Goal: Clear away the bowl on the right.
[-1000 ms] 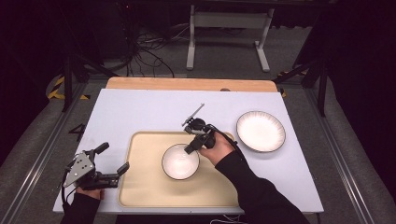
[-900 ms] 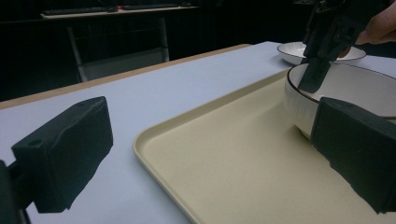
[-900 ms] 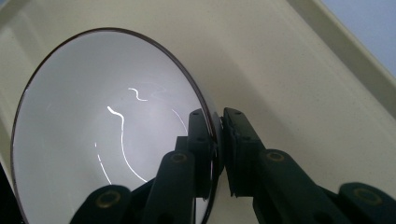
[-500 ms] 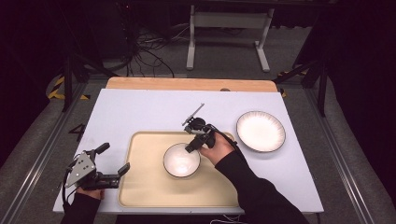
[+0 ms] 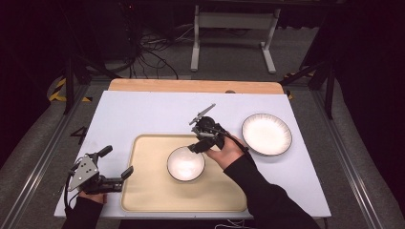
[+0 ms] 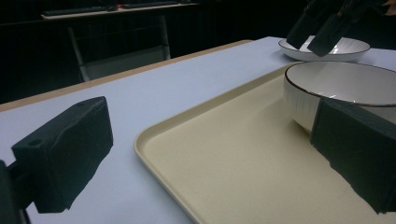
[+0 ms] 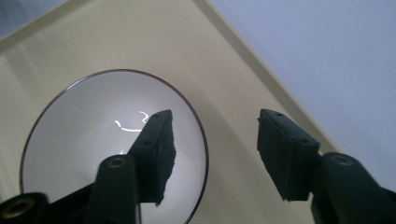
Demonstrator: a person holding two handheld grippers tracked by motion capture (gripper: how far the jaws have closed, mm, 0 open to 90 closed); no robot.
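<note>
The right claw (image 5: 197, 147), its jaws just opening with nothing between them, hangs over the bowl (image 5: 186, 163) on the tray (image 5: 143, 191), while the left claw (image 5: 117, 164) rests apart.

item: white round ceramic bowl with dark rim (image 5: 186, 163) | pose: upright, empty | location: on beige rectangular plastic tray (image 5: 148, 191), right of centre | contact: free-standing

A glossy white round ceramic bowl (image 5: 186, 164) with a thin dark rim line and a ribbed white outer wall is seen on a plain pale cream plastic tray (image 5: 148, 191). A white round plate (image 5: 266, 134) edged in dark brown is seen on the pale lavender-grey worktop (image 5: 143, 114), which is bordered by a light wood strip. Matte black is shown on both grippers' jaws.
</note>
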